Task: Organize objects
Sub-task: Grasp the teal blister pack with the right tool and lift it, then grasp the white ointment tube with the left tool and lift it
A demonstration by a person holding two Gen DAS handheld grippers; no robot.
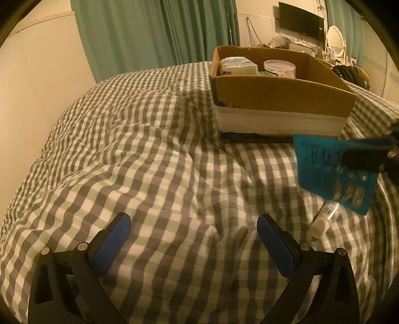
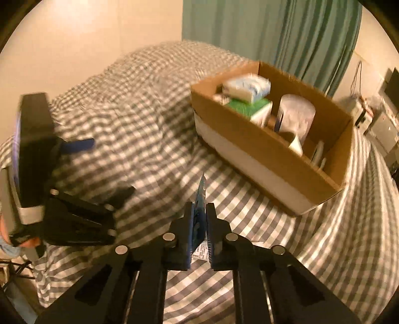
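My right gripper (image 2: 199, 214) is shut on a flat teal packet (image 2: 201, 193), seen edge-on between its pads and held above the bed. In the left wrist view the same teal packet (image 1: 331, 172) hangs at the right, pinched by the right gripper (image 1: 359, 152), in front of the cardboard box (image 1: 281, 96). A small clear bottle with a white cap (image 1: 324, 219) lies on the bedcover below the packet. My left gripper (image 1: 193, 229) is open over the checked cover, nothing between its blue pads. The left gripper (image 2: 82, 147) also shows at the left of the right wrist view.
The cardboard box (image 2: 249, 139) on the bed holds a white tissue pack (image 2: 247, 86), a green-topped pack (image 2: 251, 106) and a round clear tub (image 2: 296, 114). Checked bedcover (image 1: 149, 149) spreads all around. Green curtains (image 1: 154, 32) and a cluttered desk with a monitor (image 1: 301, 21) stand behind.
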